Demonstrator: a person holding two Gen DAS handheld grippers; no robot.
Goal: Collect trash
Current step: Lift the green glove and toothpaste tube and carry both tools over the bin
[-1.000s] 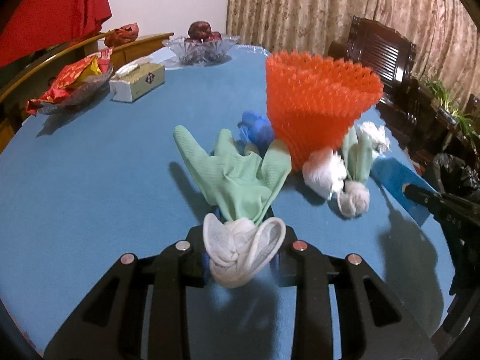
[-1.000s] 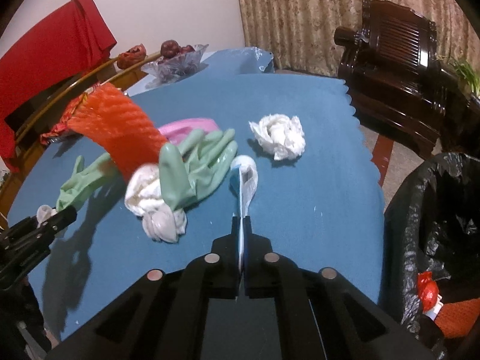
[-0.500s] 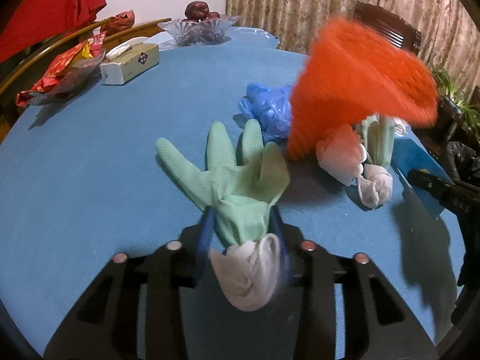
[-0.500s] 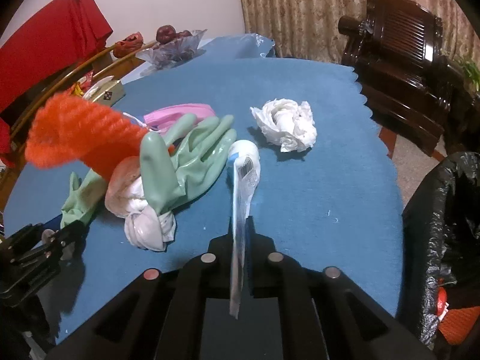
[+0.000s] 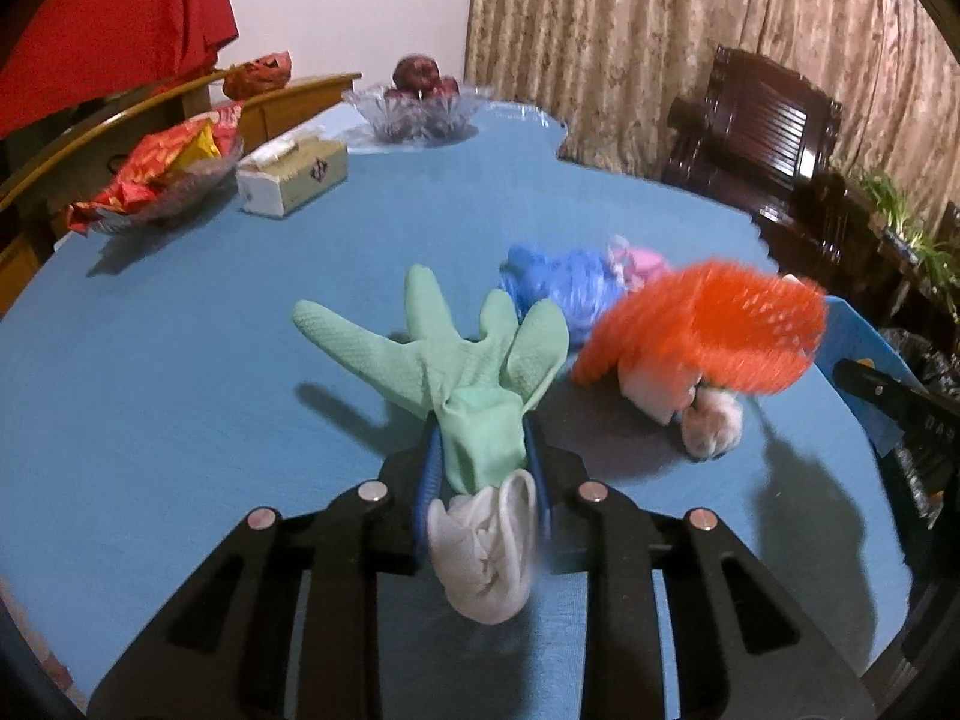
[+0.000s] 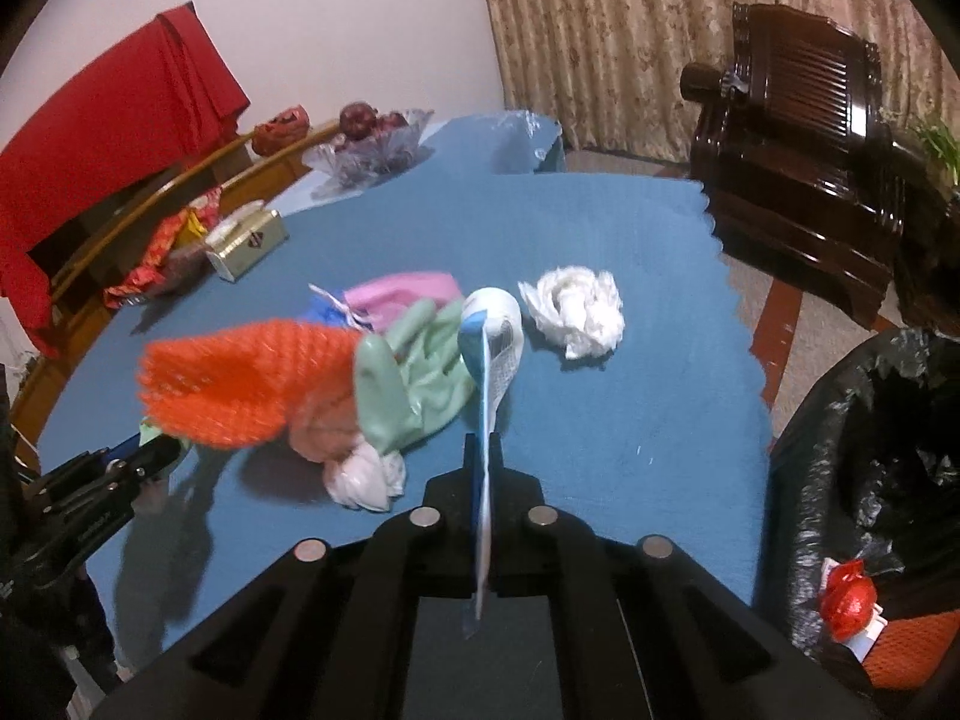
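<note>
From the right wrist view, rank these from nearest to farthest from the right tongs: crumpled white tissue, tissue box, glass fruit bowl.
1. Crumpled white tissue: just ahead of the right tongs, slightly right.
2. Tissue box: farther back, on the left.
3. Glass fruit bowl: at the table's far end, left of centre.

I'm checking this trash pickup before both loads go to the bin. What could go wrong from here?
The left claw pinches the green glove only near its cuff, so it may slip out. The right claw holds the flat wrapper edge-on; it could slide free before reaching the black bin bag.
</note>
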